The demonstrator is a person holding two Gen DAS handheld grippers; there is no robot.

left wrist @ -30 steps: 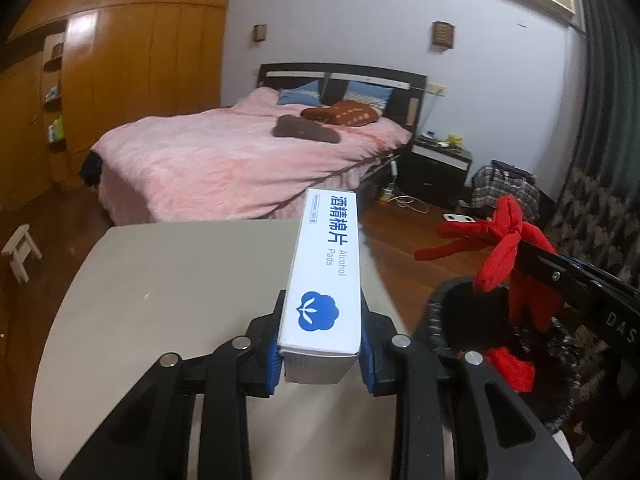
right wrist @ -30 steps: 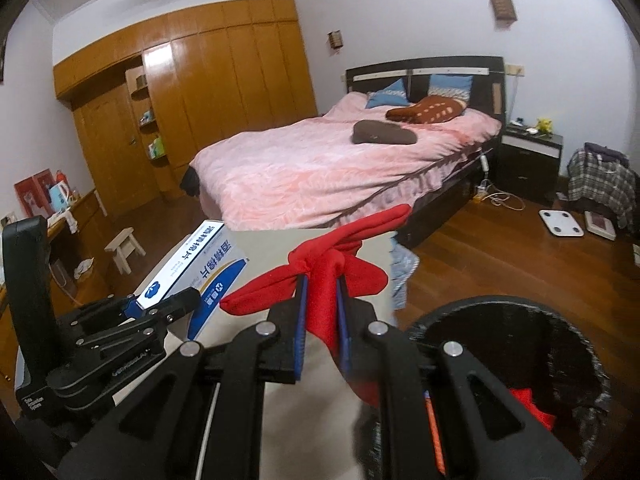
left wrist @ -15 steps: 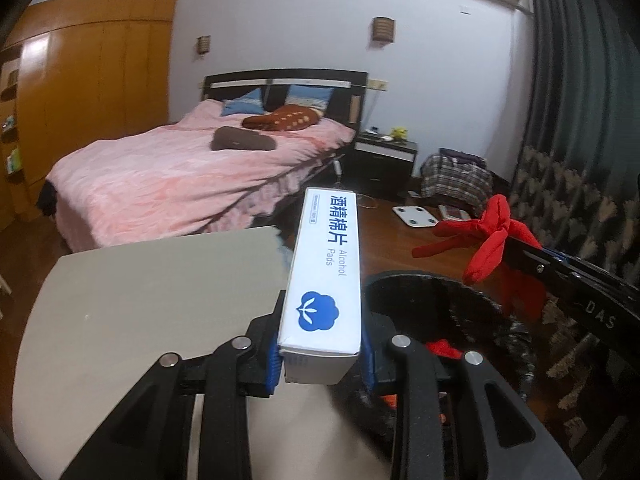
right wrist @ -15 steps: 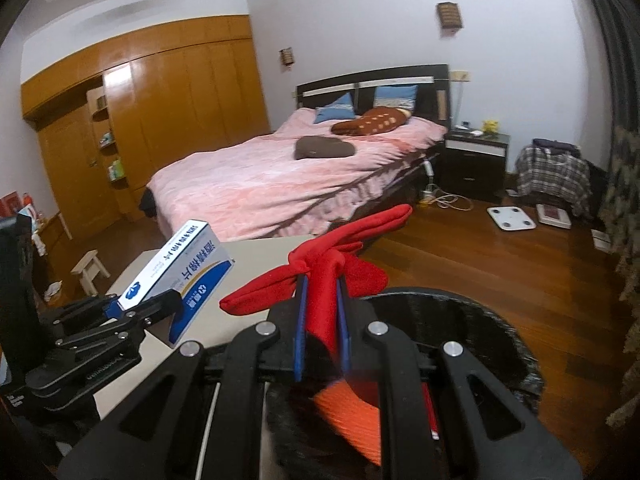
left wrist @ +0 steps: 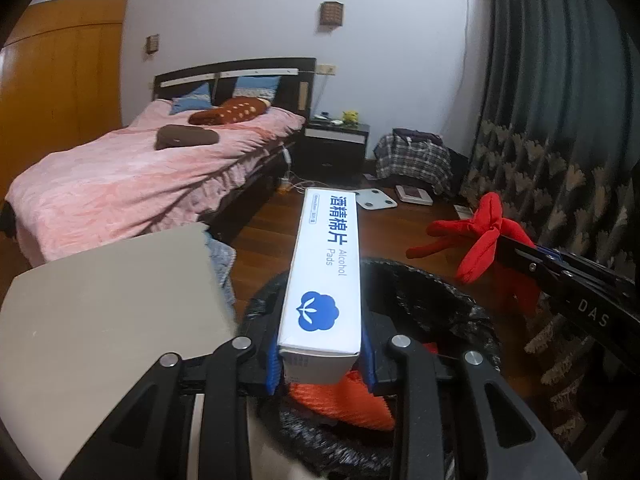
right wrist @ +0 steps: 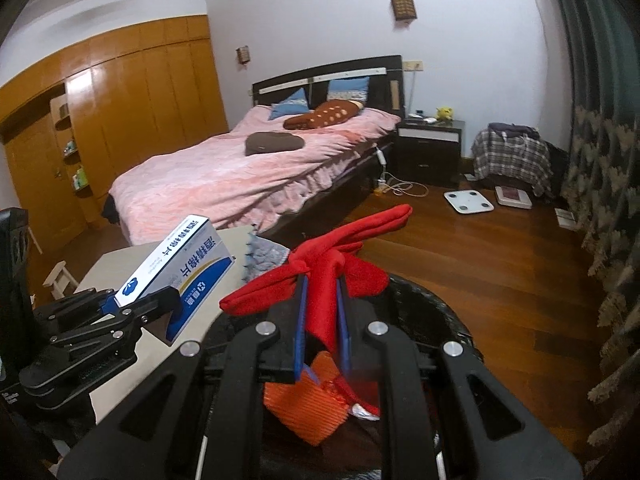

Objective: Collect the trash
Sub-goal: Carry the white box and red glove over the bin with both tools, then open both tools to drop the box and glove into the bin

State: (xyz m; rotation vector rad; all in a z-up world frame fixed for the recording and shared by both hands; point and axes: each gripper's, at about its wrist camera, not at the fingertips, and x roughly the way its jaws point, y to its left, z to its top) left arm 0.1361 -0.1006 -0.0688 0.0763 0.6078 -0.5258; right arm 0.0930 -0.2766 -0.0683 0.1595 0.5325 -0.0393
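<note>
My left gripper (left wrist: 320,356) is shut on a long white and blue alcohol-pads box (left wrist: 326,276) and holds it over the near rim of a black-lined trash bin (left wrist: 436,304). My right gripper (right wrist: 322,320) is shut on a red knotted cloth (right wrist: 320,264) and holds it above the same bin (right wrist: 448,324). The box (right wrist: 180,268) and left gripper (right wrist: 136,304) show at the left of the right wrist view. The red cloth (left wrist: 480,236) shows at the right of the left wrist view. An orange ribbed item (right wrist: 308,404) lies inside the bin.
A beige table (left wrist: 104,312) stands left of the bin, with a grey-blue cloth (left wrist: 222,264) hanging at its far corner. A pink bed (right wrist: 248,176), a dark nightstand (right wrist: 430,148), a floor scale (right wrist: 468,201) and patterned curtains (right wrist: 604,208) lie beyond.
Both grippers have swung right from above the table to over the bin, still holding the box and the red cloth. The bin's inside with the orange item has come into view.
</note>
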